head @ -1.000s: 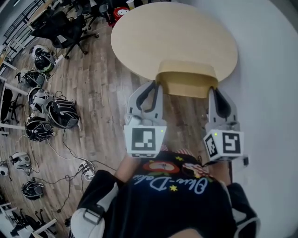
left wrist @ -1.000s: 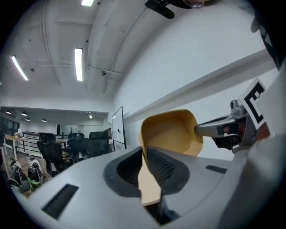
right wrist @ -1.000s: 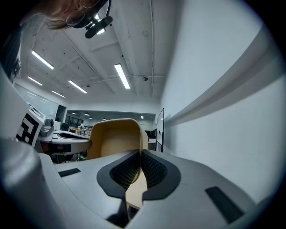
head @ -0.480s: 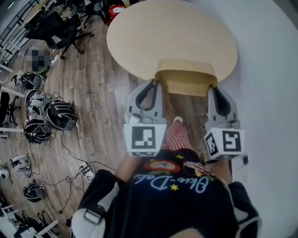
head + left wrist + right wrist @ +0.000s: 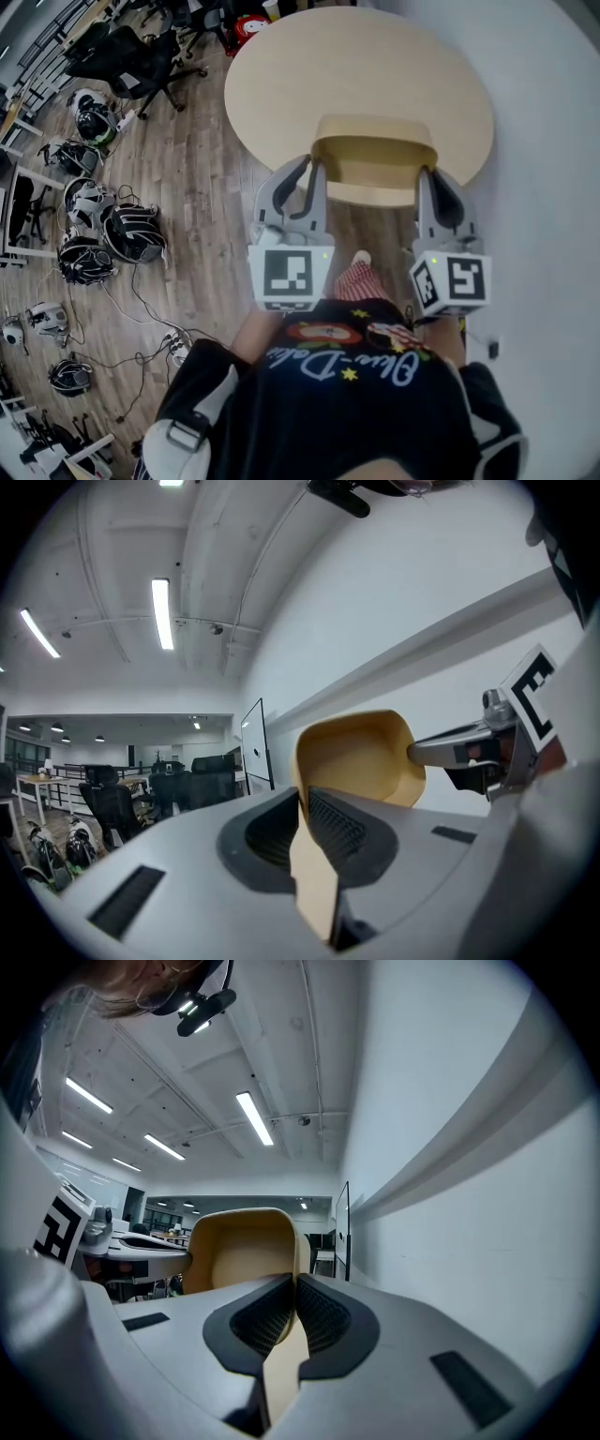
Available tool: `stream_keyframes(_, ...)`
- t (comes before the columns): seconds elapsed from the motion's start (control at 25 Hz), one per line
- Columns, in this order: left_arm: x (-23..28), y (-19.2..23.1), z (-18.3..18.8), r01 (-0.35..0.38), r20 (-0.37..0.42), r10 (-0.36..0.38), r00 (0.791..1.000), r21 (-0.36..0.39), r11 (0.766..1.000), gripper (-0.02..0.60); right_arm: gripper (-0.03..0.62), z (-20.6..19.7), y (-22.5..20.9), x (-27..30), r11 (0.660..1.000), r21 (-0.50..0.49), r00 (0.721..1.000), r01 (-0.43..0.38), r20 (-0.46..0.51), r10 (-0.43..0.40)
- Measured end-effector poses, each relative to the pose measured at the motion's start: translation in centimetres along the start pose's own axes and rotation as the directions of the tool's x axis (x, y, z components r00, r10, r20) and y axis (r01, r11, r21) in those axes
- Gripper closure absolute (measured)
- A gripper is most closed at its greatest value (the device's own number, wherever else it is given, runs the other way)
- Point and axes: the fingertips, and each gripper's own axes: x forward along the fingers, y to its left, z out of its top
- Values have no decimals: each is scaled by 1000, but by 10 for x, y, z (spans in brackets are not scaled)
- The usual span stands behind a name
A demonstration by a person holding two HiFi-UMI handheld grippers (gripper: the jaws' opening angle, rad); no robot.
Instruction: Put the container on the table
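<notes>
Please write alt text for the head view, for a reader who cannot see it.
Seen from above, a person holds a yellow container by its two sides, left gripper and right gripper each shut on its wall, at the near edge of a round table.

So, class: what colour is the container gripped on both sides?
Plain tan-yellow, with no pattern. The container shows it best in the head view.

Only illegible script crosses the black shirt (image 5: 328, 417).
</notes>
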Motion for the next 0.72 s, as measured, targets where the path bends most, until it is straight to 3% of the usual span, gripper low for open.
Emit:
stream_keyframes(0.44,80,-16,14,-2,-27,3,1000,27,1000,552,579,1,-68,51,1000,20,1000,-8,3,7)
stream_keyframes(0.72,123,-24,20,-43,-62,47,997,56,997,552,579,-4,-105,82,998,35,998,-60,-2,61)
